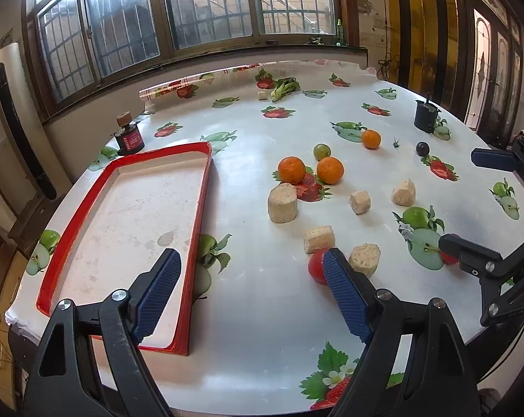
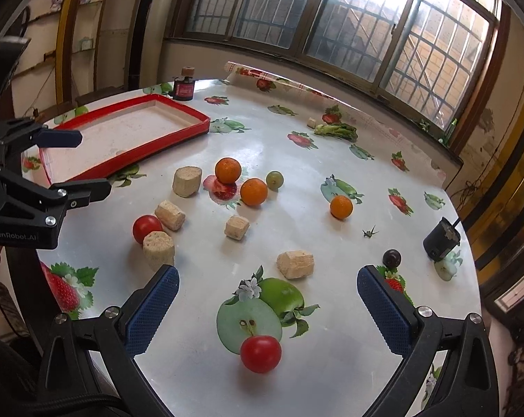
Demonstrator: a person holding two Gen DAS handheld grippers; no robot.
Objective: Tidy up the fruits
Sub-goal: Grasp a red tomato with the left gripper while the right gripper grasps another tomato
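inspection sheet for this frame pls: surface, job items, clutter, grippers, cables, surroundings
Surface: round table under glossy fruit-print cloth.
Job's things: empty red-rimmed rectangular tray; three oranges, nearest pair by a green grape; dark grape; two red tomatoes, all loose on the cloth.
Clutter: five beige cork-like blocks, e.g.; leafy green vegetable; red-labelled corked jar; black cylindrical cup.
Grippers: left gripper and right gripper both open, empty.
Cables: loose wires on the far wall.
Surroundings: barred windows, standing air conditioner.
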